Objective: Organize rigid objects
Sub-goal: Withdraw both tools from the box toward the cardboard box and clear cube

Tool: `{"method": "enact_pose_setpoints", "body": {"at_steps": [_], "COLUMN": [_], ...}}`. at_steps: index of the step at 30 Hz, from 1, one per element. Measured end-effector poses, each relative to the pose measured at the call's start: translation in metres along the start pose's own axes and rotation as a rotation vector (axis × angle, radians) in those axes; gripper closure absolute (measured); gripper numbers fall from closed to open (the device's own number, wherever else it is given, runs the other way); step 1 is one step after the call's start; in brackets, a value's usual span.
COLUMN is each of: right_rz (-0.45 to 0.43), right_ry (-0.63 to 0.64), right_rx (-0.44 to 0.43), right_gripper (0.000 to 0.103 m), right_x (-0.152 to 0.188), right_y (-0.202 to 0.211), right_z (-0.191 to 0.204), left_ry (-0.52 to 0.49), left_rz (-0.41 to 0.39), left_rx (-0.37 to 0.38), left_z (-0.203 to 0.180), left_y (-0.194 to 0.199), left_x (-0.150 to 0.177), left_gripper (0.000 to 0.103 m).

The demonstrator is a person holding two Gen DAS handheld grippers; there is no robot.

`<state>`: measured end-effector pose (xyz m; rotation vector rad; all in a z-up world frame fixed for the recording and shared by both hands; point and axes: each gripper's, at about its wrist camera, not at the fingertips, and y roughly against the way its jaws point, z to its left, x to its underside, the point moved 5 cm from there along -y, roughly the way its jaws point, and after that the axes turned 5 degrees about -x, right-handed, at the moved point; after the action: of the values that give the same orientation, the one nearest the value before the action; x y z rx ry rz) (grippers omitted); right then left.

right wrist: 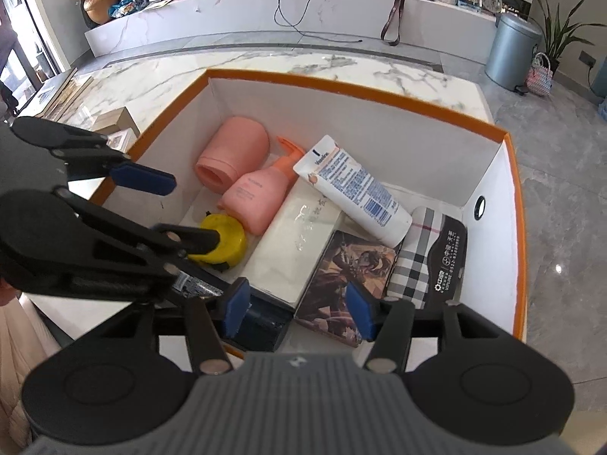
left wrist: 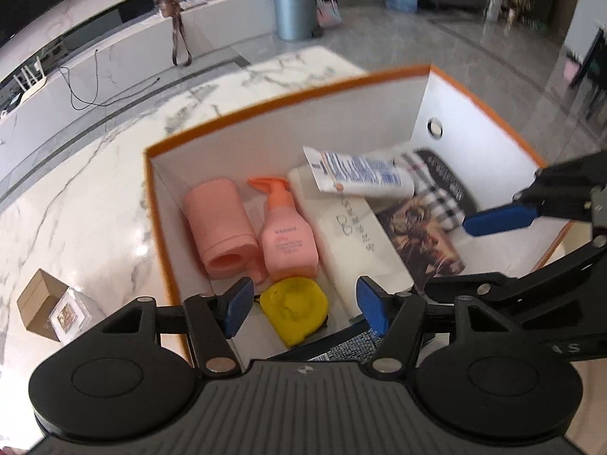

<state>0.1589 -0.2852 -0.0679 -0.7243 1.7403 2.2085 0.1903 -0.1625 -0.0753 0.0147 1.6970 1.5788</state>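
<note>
Rigid objects fill the floor of the orange-rimmed box [right wrist: 508, 140], which stands on the marble desk [right wrist: 265, 64]. At the left of the box lie a pink cylinder [right wrist: 233, 159] and a pink pump bottle [right wrist: 258, 197] side by side, with a yellow tape measure [right wrist: 227, 237] just below them. They look hard, light and a bit slick, so I'd take the bottle across its flat body rather than its pump neck. A long white carton [right wrist: 296, 242] runs down the middle, stiff and easy to pinch across its width. A white tube [right wrist: 353, 189] rests tilted on top of it and could roll if nudged. To the right lie a picture-printed flat box [right wrist: 341, 265] and a checked case [right wrist: 421, 261].

Left hand-held gripper [left wrist: 303, 309] hangs at the lower edge, jaws apart, nothing between them, the tape measure just beyond. Right hand-held gripper [right wrist: 297, 307], jaws apart too, hovers over the picture-printed flat box and a dark box [right wrist: 261, 326].
</note>
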Motion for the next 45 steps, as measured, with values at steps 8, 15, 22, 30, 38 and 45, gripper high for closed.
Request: {"method": "enact_pose_setpoints", "body": {"at_steps": [8,15,22,30,38,45], "right_rz": [-0.096,-0.186,-0.225,-0.169,-0.098,-0.032], "right_ry": [0.026,0.071,0.143,0.264,0.413,0.501], "right_rx": [-0.015,-0.057,-0.1,-0.106,-0.07,-0.028], "right_gripper": [0.046,0.046,0.045,0.045,0.045,0.045], "right_x": [-0.013,-0.032,-0.05,-0.072,-0.084,-0.096], "right_y": [0.019,0.026,0.017,-0.012,-0.053,-0.087], "right_z": [0.024,0.064,0.115,0.164,0.194,0.203], "left_ry": [0.109,0.208,0.285,0.362,0.457,0.459], "left_rz": [-0.124,-0.226,-0.291,-0.28,-0.232,-0.2], "left_rx": [-0.013,-0.061,-0.133,-0.189,-0.186,-0.191], "left_z": [0.036,0.079,0.125,0.17,0.209,0.22], "left_y": [0.042,0.075,0.091,0.091,0.073,0.048], "left_x": [0.004,0.019,0.038,0.064,0.084,0.084], "left_gripper": [0.03,0.03,0.03,0.03,0.03,0.03]}}
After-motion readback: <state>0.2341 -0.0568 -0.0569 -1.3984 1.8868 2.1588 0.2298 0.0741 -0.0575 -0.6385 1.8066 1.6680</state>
